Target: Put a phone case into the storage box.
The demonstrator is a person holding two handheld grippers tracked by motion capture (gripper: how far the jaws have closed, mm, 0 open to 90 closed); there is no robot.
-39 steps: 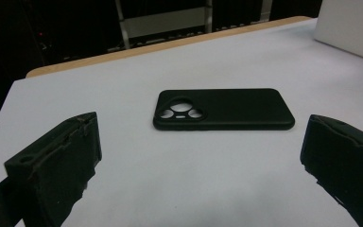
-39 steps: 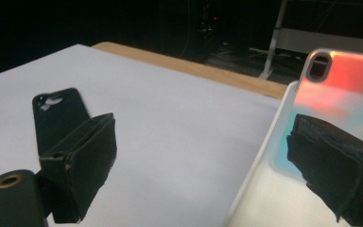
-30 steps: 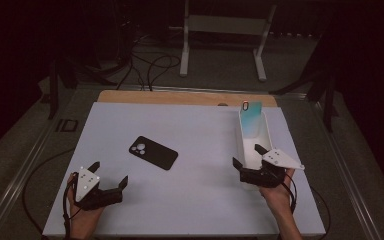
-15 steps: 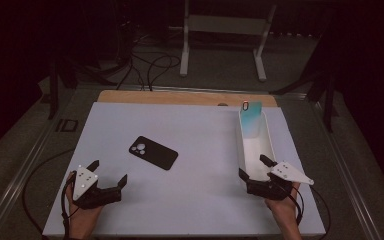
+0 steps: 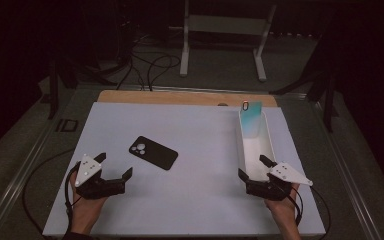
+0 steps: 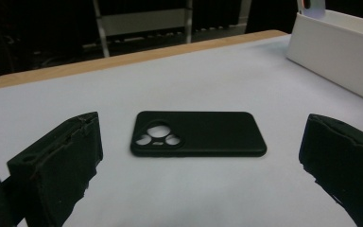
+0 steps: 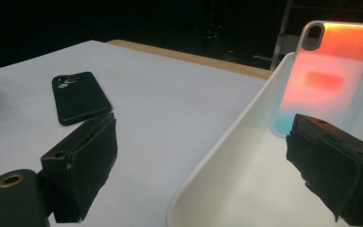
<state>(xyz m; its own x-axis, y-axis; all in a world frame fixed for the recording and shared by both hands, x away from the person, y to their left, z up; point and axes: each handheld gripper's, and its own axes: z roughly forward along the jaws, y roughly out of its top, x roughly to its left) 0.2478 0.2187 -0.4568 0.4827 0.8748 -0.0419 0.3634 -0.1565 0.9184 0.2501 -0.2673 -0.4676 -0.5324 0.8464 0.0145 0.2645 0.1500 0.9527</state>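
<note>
Two grippers are held open and empty near the worktop's [image 5: 200, 125] front edge. The left gripper [image 5: 114, 170] is aimed at a black phone case [image 5: 153, 152] lying flat just ahead, apparently awaiting pickup; lowering and closing would be needed. The right gripper [image 5: 252, 168] straddles a white tray's [image 5: 269, 142] near end, where a tinted case [image 5: 250, 117] leans. Nothing blocks the path.
</note>
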